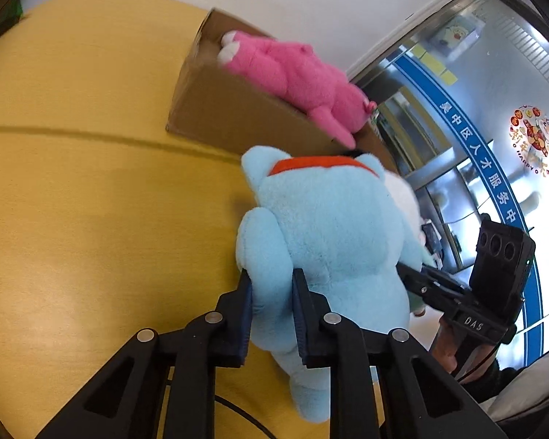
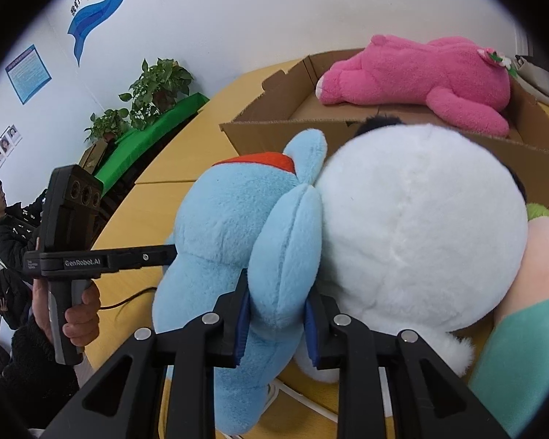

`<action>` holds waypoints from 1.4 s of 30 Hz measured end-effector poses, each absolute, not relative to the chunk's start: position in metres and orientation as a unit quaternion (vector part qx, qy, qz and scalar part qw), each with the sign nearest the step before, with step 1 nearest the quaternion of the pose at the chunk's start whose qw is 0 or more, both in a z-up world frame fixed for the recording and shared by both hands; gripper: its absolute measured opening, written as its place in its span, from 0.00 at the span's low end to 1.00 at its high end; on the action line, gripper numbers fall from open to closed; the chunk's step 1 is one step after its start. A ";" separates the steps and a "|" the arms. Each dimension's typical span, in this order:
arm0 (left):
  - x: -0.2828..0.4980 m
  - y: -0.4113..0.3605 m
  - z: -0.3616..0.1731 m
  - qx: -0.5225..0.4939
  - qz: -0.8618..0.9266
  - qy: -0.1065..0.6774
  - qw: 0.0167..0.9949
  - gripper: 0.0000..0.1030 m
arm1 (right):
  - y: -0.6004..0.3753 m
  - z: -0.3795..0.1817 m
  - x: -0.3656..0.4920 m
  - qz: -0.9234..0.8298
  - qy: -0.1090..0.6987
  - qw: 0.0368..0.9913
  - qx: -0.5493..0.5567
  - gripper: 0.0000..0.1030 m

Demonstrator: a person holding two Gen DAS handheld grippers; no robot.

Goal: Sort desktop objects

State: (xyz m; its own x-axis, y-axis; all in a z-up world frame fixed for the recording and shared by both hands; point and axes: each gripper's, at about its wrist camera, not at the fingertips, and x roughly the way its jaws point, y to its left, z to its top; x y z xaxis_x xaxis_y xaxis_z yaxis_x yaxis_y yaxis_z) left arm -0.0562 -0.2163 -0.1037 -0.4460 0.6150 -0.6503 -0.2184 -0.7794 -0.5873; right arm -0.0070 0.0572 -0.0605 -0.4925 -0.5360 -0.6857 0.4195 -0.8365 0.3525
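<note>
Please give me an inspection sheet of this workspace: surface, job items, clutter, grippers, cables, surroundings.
Surface: yellow wooden table.
Job's things: blue plush toy, white-faced; pink plush toy lying in the cardboard box.
Clutter: another pastel soft toy at the right edge.
Grippers: left gripper and right gripper both shut on the blue plush.
Cables: black cable and white cable on the table.
Surroundings: potted plants, wall posters, seated people.

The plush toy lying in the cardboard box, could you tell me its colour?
Pink plush toy, clearest in the right wrist view.
</note>
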 end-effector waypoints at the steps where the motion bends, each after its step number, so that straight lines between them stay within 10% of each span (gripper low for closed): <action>1: -0.057 -0.217 -0.085 -0.447 0.832 -0.208 0.254 0.19 | 0.057 -0.049 -0.007 -0.867 -0.068 0.280 0.405 0.22; 11: -0.203 -0.209 0.037 -0.367 0.895 -0.083 0.241 0.19 | 0.051 0.048 -0.106 -0.913 -0.042 0.279 0.294 0.22; 20: -0.346 -0.187 -0.058 -0.466 0.863 -0.071 0.183 0.19 | 0.032 -0.028 -0.270 -0.873 -0.025 0.229 0.429 0.22; 35: -0.288 -0.209 -0.096 -0.482 0.861 -0.098 0.132 0.22 | 0.018 -0.084 -0.281 -0.783 -0.037 0.290 0.549 0.26; 40: -0.282 -0.202 -0.084 -0.478 0.867 -0.090 0.110 0.34 | 0.026 -0.065 -0.270 -0.813 -0.035 0.274 0.513 0.45; 42: -0.267 -0.206 -0.070 -0.468 0.872 -0.097 0.102 0.51 | 0.040 -0.047 -0.259 -0.831 -0.058 0.282 0.475 0.82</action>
